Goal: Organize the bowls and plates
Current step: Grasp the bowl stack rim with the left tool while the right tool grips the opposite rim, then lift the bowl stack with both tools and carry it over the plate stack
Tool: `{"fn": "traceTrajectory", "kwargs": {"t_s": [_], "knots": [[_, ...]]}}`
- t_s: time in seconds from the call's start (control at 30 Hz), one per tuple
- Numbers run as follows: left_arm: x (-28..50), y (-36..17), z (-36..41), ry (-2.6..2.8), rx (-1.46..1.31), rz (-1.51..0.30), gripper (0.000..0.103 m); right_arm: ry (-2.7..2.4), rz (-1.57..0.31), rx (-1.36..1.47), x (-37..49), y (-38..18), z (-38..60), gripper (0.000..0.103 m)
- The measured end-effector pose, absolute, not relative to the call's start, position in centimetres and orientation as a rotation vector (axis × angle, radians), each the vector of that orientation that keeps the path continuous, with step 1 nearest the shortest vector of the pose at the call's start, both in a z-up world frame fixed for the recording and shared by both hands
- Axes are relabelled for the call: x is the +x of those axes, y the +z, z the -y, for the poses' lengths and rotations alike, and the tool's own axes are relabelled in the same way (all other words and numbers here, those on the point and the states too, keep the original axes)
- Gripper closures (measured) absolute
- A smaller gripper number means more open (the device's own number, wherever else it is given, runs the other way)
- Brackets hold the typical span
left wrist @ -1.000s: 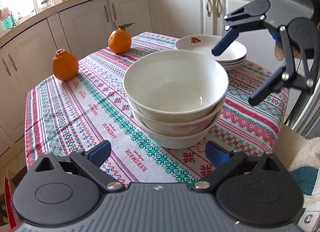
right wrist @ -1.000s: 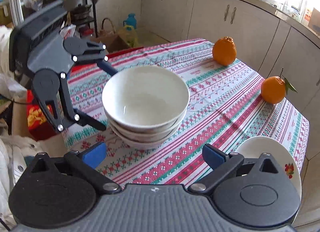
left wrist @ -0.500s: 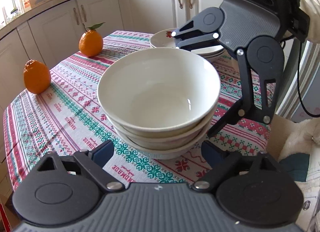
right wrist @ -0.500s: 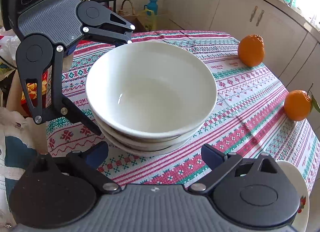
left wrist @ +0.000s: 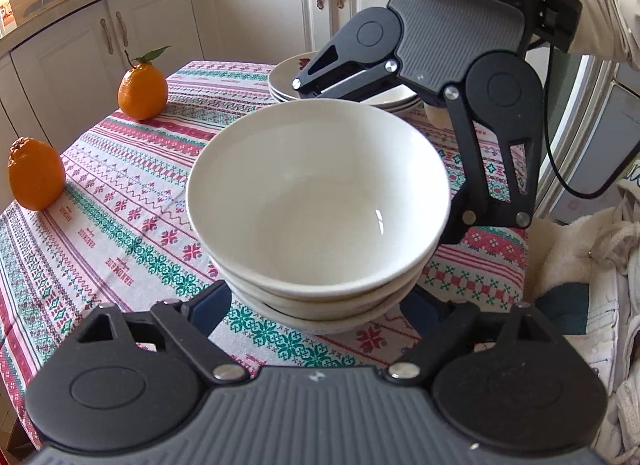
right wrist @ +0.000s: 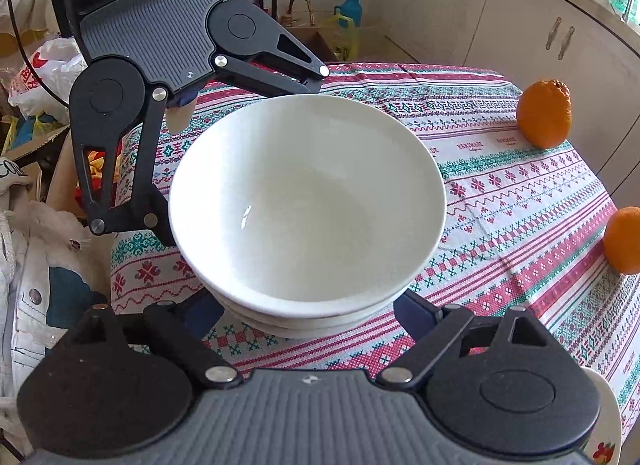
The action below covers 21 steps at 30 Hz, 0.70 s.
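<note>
A stack of three white bowls (left wrist: pixel 316 201) stands on the patterned tablecloth (left wrist: pixel 120 201). My left gripper (left wrist: pixel 316 305) reaches around the stack's near side, its jaws closing, with the blue pads (left wrist: pixel 210 303) beside the lower bowls; I see no firm press. Opposite it, my right gripper (left wrist: pixel 380 161) straddles the far side. In the right wrist view the bowls (right wrist: pixel 308 205) sit between the right gripper's (right wrist: pixel 310 311) closing jaws, and the left gripper (right wrist: pixel 240 153) faces it. A stack of white plates (left wrist: pixel 286 79) lies behind, partly hidden.
Two oranges (left wrist: pixel 142 91) (left wrist: pixel 36 175) sit on the cloth to the left, seen at the right in the other view (right wrist: pixel 544 113) (right wrist: pixel 626 241). A plate rim (right wrist: pixel 604 425) shows at the bottom right. Kitchen cabinets (left wrist: pixel 256 13) surround the table; bags and clutter (right wrist: pixel 36 77) lie beyond its edge.
Both grippers have come in lower and closer around the bowl stack from opposite sides. Their jaws have narrowed, and the bowls now fill the space between the fingers.
</note>
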State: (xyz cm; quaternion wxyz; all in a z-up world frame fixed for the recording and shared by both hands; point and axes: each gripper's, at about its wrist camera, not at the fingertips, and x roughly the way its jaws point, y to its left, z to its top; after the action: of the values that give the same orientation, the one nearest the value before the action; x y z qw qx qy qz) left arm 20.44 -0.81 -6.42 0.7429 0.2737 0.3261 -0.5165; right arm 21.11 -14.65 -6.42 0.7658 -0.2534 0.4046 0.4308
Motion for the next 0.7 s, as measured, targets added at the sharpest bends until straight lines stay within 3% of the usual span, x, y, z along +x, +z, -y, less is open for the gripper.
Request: {"fn": "traceTrajectory", "kwargs": {"t_s": [0.7], "knots": [[21.8,-6.6,0.9,-1.204,0.588,-0.727,0.017,0.978,-0.903,-0.516,21.9,-6.3,14.7,0.013]]}}
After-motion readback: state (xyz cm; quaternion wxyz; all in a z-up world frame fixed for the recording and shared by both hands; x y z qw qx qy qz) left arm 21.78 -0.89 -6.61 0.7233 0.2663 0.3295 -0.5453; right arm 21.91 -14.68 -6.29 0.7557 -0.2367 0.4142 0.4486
